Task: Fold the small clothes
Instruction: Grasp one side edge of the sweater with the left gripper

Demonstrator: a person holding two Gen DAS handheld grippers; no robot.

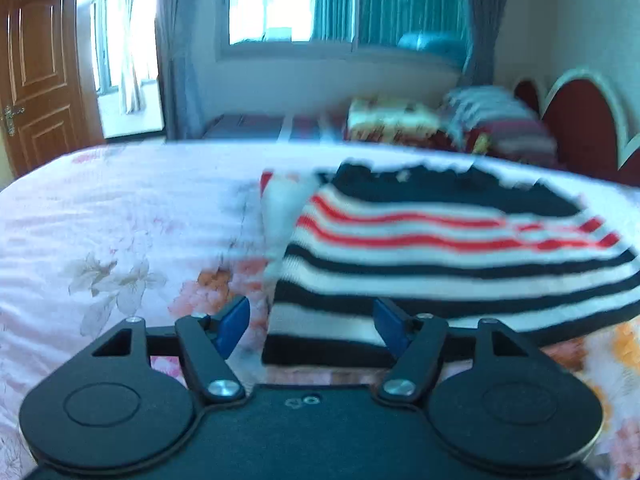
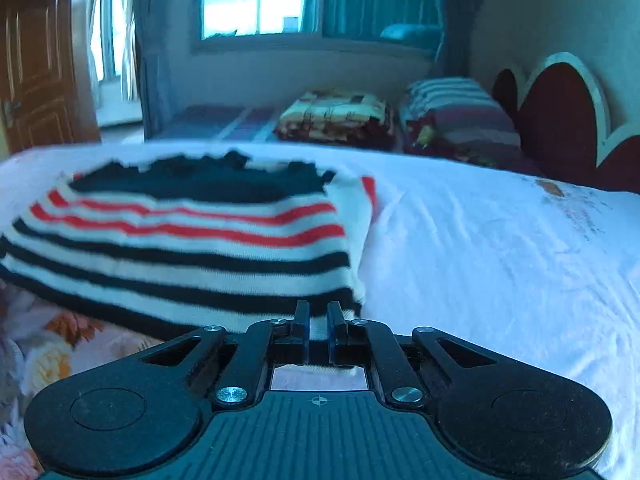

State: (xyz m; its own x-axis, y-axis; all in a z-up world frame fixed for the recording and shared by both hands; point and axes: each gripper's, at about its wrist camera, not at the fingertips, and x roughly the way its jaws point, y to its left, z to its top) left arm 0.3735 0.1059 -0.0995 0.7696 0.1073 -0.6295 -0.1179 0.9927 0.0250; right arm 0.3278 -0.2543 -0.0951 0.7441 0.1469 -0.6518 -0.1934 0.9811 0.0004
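Nearest, in the right wrist view: right hand-held gripper (image 2: 319, 334) clenched, blue pads almost together, a sliver of pale knit hem pinched between them, so apparently grasping the near right corner of the striped sweater (image 2: 192, 236). From that pinch, sweater spreading forward and to the left of the fingers, stripes running across the view from side to side, dark upper part farthest away; near hem seemingly raised a little off the bed (image 2: 500, 248), though blur makes this hard to judge. Nearest, in the left wrist view: left hand-held gripper (image 1: 312, 326) released, blue fingers (image 1: 234, 326) wide apart, the near left corner of the same striped sweater (image 1: 460, 248) sitting between and just ahead of them, not yet gripped. From this side, garment lying forward and to the right, long axis crosswise to both sets of fingers. Judged from this: one corner held, the other within easy reach, so closing on the left corner probably due next before lifting the hem away toward the far edge. Right hand nearer, already in contact. Farther off: floral bedcover (image 1: 100, 240), then folded blankets (image 2: 332, 116), a red headboard (image 2: 560, 112), a window (image 1: 268, 0) and a wooden door (image 1: 36, 68).
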